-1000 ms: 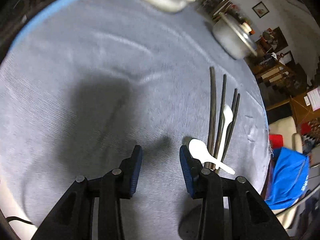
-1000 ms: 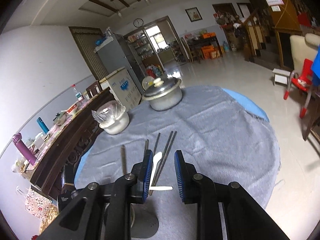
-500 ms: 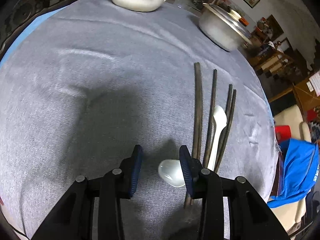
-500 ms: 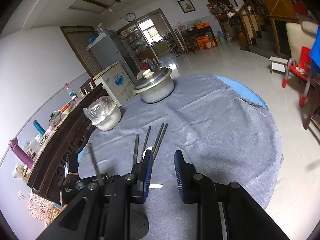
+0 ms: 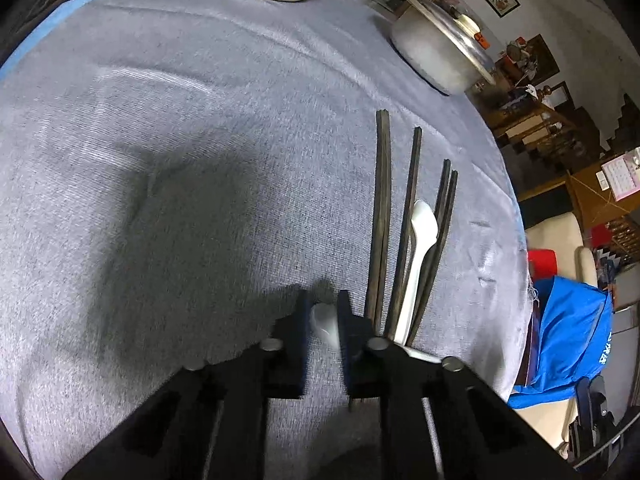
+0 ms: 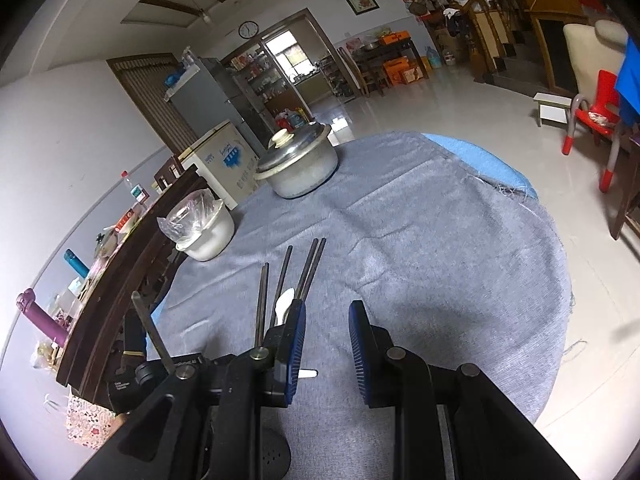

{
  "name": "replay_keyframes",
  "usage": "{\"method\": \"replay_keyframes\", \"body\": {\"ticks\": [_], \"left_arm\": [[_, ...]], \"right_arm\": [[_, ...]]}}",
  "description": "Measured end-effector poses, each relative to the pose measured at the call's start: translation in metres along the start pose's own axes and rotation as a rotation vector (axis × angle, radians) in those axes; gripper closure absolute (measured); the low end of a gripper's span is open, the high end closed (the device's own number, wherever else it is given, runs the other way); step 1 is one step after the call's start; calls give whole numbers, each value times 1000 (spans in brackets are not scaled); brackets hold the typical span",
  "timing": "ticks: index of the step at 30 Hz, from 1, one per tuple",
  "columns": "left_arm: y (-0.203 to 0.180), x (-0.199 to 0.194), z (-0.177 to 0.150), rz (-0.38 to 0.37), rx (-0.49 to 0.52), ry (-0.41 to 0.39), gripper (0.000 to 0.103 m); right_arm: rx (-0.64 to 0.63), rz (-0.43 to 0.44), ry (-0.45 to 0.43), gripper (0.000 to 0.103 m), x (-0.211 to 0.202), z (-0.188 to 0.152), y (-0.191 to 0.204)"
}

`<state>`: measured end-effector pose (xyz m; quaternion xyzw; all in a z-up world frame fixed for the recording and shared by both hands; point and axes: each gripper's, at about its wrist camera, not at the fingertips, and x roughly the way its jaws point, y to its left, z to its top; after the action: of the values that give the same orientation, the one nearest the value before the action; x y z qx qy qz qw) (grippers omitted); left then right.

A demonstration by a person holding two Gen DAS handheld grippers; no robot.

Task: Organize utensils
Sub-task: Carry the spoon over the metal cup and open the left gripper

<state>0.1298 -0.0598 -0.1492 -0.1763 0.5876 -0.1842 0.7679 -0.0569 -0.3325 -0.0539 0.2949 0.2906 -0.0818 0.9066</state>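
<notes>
Several dark chopsticks [image 5: 382,216] lie side by side on the grey tablecloth, with a white spoon [image 5: 420,240] among them. My left gripper [image 5: 322,328] is shut on the bowl of a second white spoon [image 5: 325,325] lying crosswise at the chopsticks' near ends; its handle [image 5: 420,354] sticks out to the right. In the right wrist view the chopsticks [image 6: 310,268] and the white spoon [image 6: 285,304] lie ahead left. My right gripper [image 6: 326,344] is open and empty above the cloth, to the right of them. The crosswise spoon's handle tip [image 6: 309,373] shows beside its left finger.
A lidded metal pot [image 6: 298,164] and a white bowl covered in plastic [image 6: 202,226] stand at the far side of the round table [image 6: 480,160]. A dark wooden sideboard [image 6: 120,280] runs along the left. A red chair [image 6: 596,116] stands on the floor to the right.
My left gripper moved over the crosswise spoon's bowl and closed on it. My right gripper stayed open, with its view drifting slightly.
</notes>
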Motion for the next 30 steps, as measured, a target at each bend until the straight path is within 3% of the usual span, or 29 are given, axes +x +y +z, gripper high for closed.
{"method": "replay_keyframes", "body": {"ticks": [9,20,30], "left_arm": [[5,-14,-2,-19,-26,-39,98],[-12,-133,-4,-19,37,-338,99],[-40,-224,-35,-51,180,-472,99]], "right_arm": [[-3,-10,-28,79,-14,3,2],[-48,14,-49,79,-33,-6,22],[-59,28,-61,79,-53,-16,28]]}}
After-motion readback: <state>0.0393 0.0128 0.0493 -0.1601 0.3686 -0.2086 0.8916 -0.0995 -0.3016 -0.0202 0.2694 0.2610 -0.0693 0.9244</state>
